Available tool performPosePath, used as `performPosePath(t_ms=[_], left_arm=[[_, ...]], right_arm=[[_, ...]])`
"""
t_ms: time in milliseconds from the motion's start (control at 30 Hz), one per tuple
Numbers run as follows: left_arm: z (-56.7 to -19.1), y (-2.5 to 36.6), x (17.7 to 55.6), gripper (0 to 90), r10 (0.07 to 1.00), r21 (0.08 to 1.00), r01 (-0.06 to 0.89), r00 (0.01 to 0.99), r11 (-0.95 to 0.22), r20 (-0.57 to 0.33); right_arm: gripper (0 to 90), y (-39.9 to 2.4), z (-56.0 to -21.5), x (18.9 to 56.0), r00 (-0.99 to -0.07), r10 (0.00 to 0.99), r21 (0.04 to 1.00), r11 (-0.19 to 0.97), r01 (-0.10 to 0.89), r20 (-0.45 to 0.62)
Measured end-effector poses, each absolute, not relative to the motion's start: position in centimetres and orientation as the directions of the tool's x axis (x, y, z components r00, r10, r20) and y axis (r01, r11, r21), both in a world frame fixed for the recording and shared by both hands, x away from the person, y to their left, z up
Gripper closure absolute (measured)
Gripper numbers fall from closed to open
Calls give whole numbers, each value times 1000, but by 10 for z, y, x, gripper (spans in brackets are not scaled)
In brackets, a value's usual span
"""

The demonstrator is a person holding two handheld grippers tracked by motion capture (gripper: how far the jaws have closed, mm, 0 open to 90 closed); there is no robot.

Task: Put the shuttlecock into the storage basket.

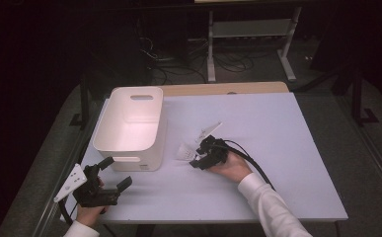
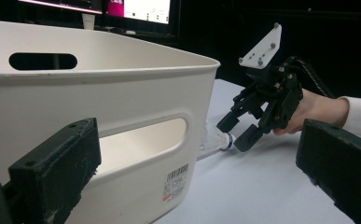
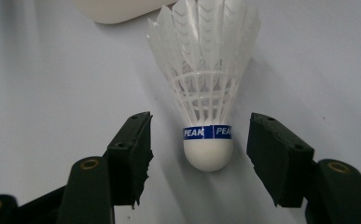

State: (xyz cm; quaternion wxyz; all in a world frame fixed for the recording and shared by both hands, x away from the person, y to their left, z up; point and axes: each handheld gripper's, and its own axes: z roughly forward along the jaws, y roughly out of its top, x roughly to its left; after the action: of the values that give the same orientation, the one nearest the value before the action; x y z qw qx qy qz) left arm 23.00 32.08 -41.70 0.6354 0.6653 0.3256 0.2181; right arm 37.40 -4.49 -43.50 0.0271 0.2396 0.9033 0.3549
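A white feather shuttlecock with a blue band lies on the pale table, its cork toward my right gripper. That gripper's jaws stand on either side of the cork, with a gap showing on each side, so it is open. From above, the shuttlecock lies just right of the white bin, with the right gripper at its near end. My left gripper is held at the table's front left corner, open and with nothing in it, facing the bin's handle side.
The bin has cut-out handles and a barcode label on its near wall. A wooden strip runs along the table's far edge. Behind stand a white desk frame and loose cables on the floor. Bare tabletop stretches right of my right hand.
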Motion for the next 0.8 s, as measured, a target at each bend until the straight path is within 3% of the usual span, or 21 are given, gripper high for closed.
performPosePath(t_ms=[267,500,800], left_arm=[[-417,321,230,0,710,988,154,693,23,-125],[-417,321,230,0,710,988,153,694,17,-119],[-417,321,229,0,709,987,156,694,21,-125]], right_arm=[[485,-45,-436,373,-877,460,653,622,431,141],[627,-48,-440,373,-877,461,655,624,426,132],[638,-50,-440,370,-871,458,669,594,448,177]])
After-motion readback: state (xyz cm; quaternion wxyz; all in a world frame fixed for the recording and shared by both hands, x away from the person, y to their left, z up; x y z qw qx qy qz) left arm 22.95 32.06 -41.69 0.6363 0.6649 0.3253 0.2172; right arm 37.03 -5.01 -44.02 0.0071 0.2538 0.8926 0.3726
